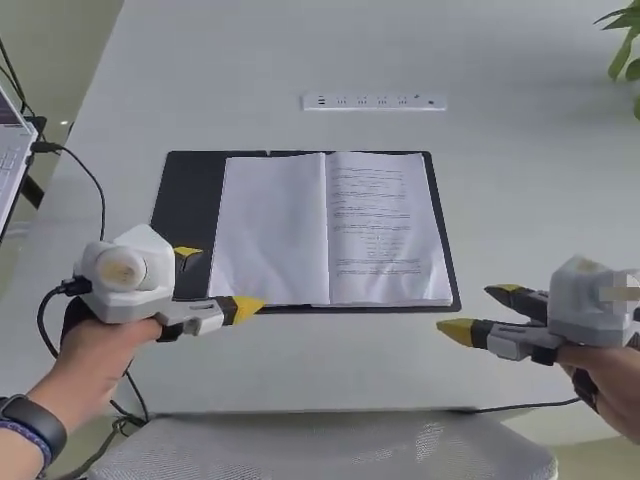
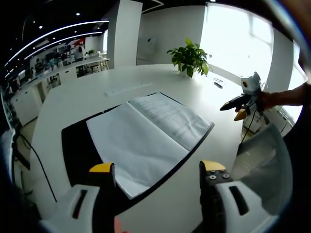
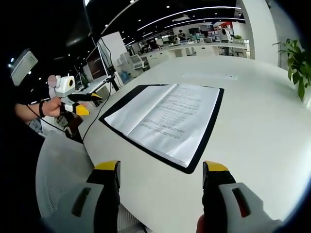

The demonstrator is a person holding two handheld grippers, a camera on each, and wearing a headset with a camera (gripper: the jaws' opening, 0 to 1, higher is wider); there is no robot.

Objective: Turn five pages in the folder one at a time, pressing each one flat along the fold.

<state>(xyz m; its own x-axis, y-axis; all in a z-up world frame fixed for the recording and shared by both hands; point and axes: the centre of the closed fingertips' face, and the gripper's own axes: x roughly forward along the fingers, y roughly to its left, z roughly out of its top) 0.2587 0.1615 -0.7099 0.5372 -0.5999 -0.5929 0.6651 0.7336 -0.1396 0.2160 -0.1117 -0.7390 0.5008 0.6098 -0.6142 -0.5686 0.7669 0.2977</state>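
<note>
The folder (image 1: 185, 200) lies wide open in the middle of the white surface (image 1: 520, 180), black cover flat, its spine running away from the person. On its left side sits a blank page (image 1: 270, 225). On the right is a printed page (image 1: 385, 225) atop a stack with a visible edge, so there looks to be plenty left to turn. How many of the five are done? No way to count from here. At least one sheet lies over on the left and looks fairly flat along the fold (image 1: 327, 230).

Neither tool is on the paper right now. The left tongs (image 1: 218, 278) hover at the folder's near left corner, jaws spread wide and empty. The right tongs (image 1: 480, 310) hang just off the near right corner, above bare surface, also parted with nothing between them. My read: this is a gap between turns. The next job is likely catching the printed page's free edge and carrying it across, then running along the fold.

Around the work, a power strip (image 1: 373, 101) lies beyond the folder, well apart. A laptop (image 1: 10, 150) sits at the far left with a cable (image 1: 95, 190) trailing past the left hand. A potted plant (image 1: 625, 45) peeks in at the far right. A mesh chair (image 1: 320, 445) back sits at the near edge. Nothing rests on the pages.
</note>
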